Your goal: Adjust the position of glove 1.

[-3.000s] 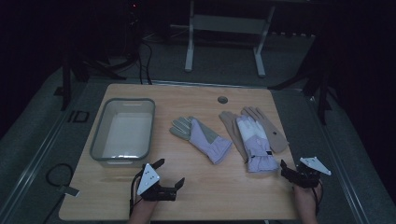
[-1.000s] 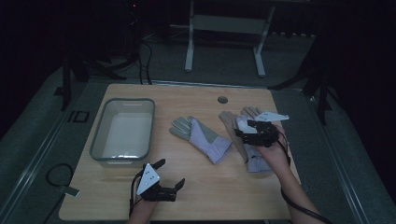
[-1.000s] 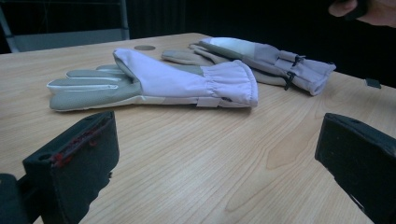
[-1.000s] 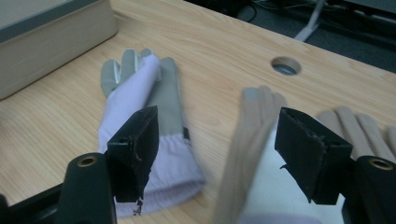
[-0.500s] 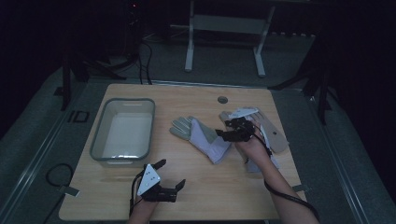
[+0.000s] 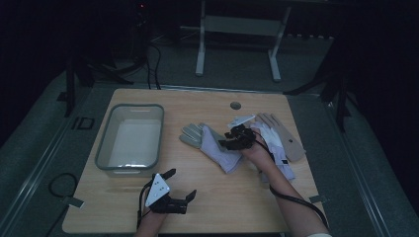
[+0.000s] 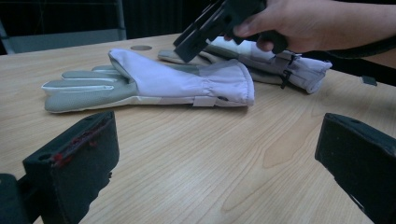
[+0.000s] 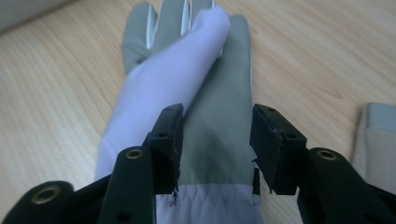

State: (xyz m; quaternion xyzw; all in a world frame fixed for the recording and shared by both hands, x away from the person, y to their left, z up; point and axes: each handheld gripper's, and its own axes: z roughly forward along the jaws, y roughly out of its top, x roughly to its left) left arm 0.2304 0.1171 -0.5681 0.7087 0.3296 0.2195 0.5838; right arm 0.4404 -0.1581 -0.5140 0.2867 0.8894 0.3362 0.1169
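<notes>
A grey-and-lilac glove (image 6: 210, 143) lies flat mid-table, fingers toward the bin; it also shows in the left gripper view (image 7: 154, 81). My right gripper (image 6: 226, 141) hangs low over its palm near the cuff. In the right gripper view the glove (image 8: 215, 126) lies between the jaws of the right gripper (image 8: 217, 140), which have just been closing and stand apart, not pinching it. A second glove pair (image 6: 279, 140) lies to the right under the forearm. My left gripper (image 6: 180, 183) rests open near the front edge, with bare wood between its jaws (image 7: 215, 163).
A clear empty bin (image 6: 106, 148) stands at the table's left. A round hole (image 6: 235, 105) sits near the far edge. A tan glove (image 6: 291, 143) lies rightmost. The right hand and gripper (image 7: 210, 28) hover above the glove in the left gripper view.
The right hand came in from the table's right front, crossed the right glove pair and sank leftward onto the middle glove, jaws narrowing. The left gripper stayed put.
</notes>
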